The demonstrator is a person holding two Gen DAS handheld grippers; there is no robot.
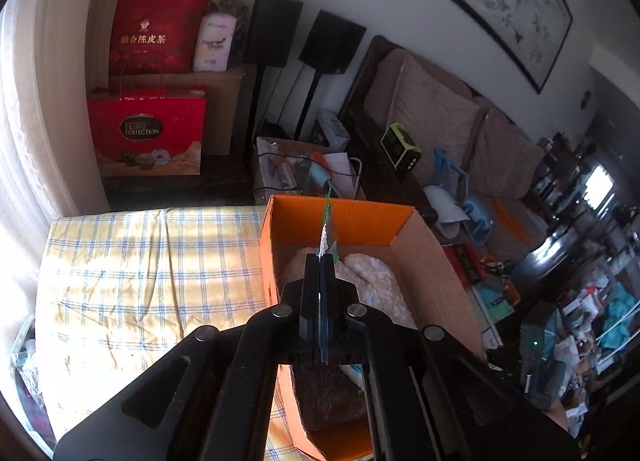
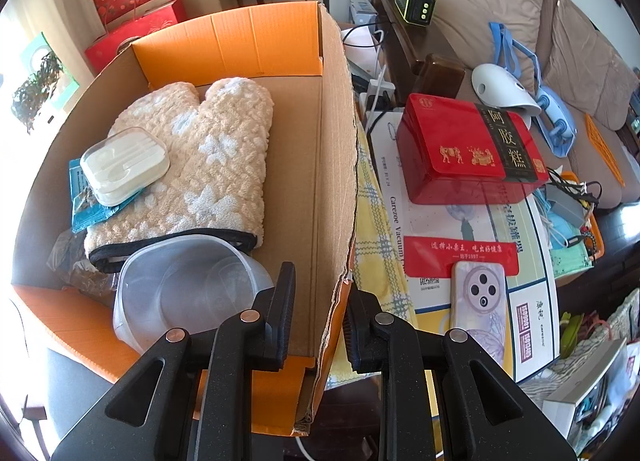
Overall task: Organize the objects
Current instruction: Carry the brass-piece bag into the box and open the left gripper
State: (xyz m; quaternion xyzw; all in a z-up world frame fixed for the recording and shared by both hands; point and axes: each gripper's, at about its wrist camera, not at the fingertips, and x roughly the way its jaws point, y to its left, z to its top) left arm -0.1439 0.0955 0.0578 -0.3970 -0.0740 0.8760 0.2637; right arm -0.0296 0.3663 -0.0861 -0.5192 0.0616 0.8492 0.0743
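Left gripper [image 1: 320, 261], held over the box [image 1: 344, 217], pinches a thin, light, floppy packet [image 1: 325, 235] by its edge, the only sensible hold, while the right gripper [image 2: 320, 301] stands spread astride the box wall.

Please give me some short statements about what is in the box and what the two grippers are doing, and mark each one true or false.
1. The oven mitt lies inside the cardboard box. True.
2. The left gripper is open and holds nothing. False: its fingers are shut on a thin packet, held above the box.
3. The right gripper has one finger on each side of the box wall. True.
4. The red tin sits inside the box. False: it lies outside, to the box's right.
5. The clear plastic case rests partly on the mitt. True.
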